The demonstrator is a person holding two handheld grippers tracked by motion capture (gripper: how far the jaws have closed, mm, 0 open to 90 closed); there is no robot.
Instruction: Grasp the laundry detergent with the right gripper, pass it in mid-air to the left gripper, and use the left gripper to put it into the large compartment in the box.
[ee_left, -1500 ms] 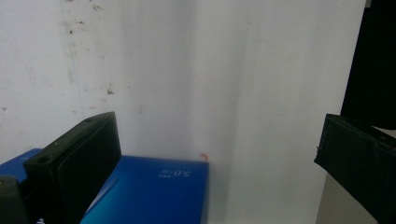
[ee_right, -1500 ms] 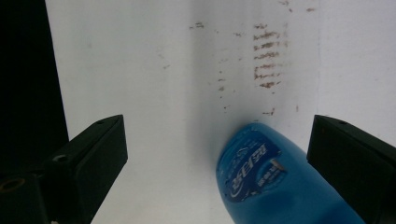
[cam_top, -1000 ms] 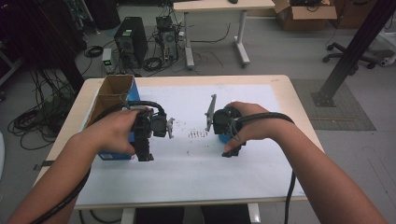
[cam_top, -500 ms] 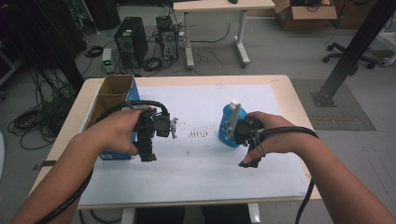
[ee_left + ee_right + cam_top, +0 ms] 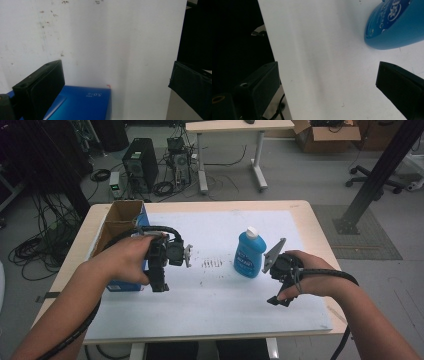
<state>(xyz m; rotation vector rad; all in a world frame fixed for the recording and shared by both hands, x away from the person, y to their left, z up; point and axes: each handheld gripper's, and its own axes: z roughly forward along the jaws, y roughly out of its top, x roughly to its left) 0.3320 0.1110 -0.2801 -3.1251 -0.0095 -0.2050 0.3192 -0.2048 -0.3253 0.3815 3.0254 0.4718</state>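
Note:
A blue bottle with a white cap stands upright on the white sheet, right of the middle. My right gripper hangs just right of it and nearer to me, apart from it. In the right gripper view its jaws stand open with bare sheet between them, and the bottle lies beyond, at the upper right. My left gripper hovers at the left by a blue box. Its jaws are open and empty, with the box low between them.
The blue box is open at the top, with a cardboard inside, and lies along the table's left edge. Dark smudges mark the sheet's middle. The wooden table rim borders the sheet. Beyond the table stand a desk, computers and cables.
My right hand has drawn away from the bottle, to the right and nearer to me, and sunk a little. The bottle now stands uncovered. The left hand has stayed put.

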